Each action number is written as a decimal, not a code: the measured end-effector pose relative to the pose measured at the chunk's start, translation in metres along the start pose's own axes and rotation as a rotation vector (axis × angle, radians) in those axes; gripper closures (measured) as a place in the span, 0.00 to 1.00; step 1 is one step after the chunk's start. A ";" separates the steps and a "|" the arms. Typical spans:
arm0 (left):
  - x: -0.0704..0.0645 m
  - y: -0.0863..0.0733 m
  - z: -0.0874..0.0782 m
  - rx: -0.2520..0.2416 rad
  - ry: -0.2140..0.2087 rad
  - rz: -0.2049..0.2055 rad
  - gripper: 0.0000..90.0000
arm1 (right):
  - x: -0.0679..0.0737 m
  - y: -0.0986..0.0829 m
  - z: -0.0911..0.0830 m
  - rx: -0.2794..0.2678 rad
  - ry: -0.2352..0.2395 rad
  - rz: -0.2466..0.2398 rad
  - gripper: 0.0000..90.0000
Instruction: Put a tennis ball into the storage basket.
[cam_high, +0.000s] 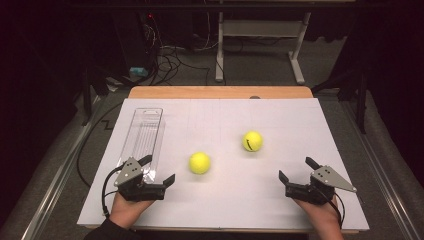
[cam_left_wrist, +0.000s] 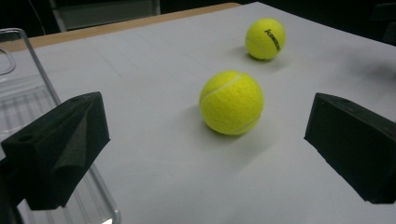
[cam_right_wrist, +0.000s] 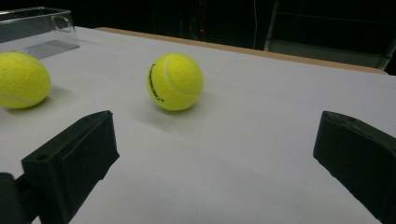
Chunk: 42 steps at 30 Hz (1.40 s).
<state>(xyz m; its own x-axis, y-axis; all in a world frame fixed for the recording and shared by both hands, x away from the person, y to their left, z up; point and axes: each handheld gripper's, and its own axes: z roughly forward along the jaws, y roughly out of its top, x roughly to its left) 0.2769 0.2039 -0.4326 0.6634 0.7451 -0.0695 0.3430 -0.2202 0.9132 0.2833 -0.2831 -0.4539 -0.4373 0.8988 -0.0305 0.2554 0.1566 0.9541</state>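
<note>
Two yellow tennis balls lie on the white sheet. The nearer ball (cam_high: 199, 163) (cam_left_wrist: 231, 102) (cam_right_wrist: 22, 80) rests just right of my left gripper (cam_high: 159, 170) (cam_left_wrist: 205, 149), which stands open and holds nothing. The farther ball (cam_high: 252, 141) (cam_left_wrist: 265, 38) (cam_right_wrist: 176, 81) carries black lettering and lies ahead and left of my right gripper (cam_high: 297, 169) (cam_right_wrist: 215, 168), also open with nothing between its jaws. A clear plastic tube container (cam_high: 141, 141) (cam_left_wrist: 28, 107) (cam_right_wrist: 35, 21) lies lengthwise at the left, and the left gripper's left jaw hangs over its near end.
The white sheet (cam_high: 280, 115) covers most of a wooden table (cam_high: 220, 92). Beyond the far edge stand white desk legs (cam_high: 298, 50) and a tangle of cables (cam_high: 170, 60) on the dark floor. A black cable (cam_high: 90, 145) runs along the table's left side.
</note>
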 end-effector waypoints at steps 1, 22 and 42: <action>-0.002 0.000 0.001 0.010 -0.005 0.004 0.01 | 0.000 0.000 0.000 0.001 0.000 0.000 0.00; -0.035 0.000 0.031 0.214 -0.103 0.072 0.01 | 0.002 -0.002 0.003 0.012 0.012 -0.004 0.00; -0.043 -0.007 0.047 0.399 -0.116 0.093 0.01 | 0.005 -0.002 0.006 0.022 0.018 -0.022 0.00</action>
<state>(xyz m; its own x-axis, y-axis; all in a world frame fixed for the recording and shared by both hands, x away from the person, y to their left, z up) 0.2768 0.1442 -0.4551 0.7664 0.6396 -0.0594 0.4932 -0.5268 0.6923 0.2854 -0.2768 -0.4581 -0.4582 0.8877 -0.0461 0.2642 0.1855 0.9465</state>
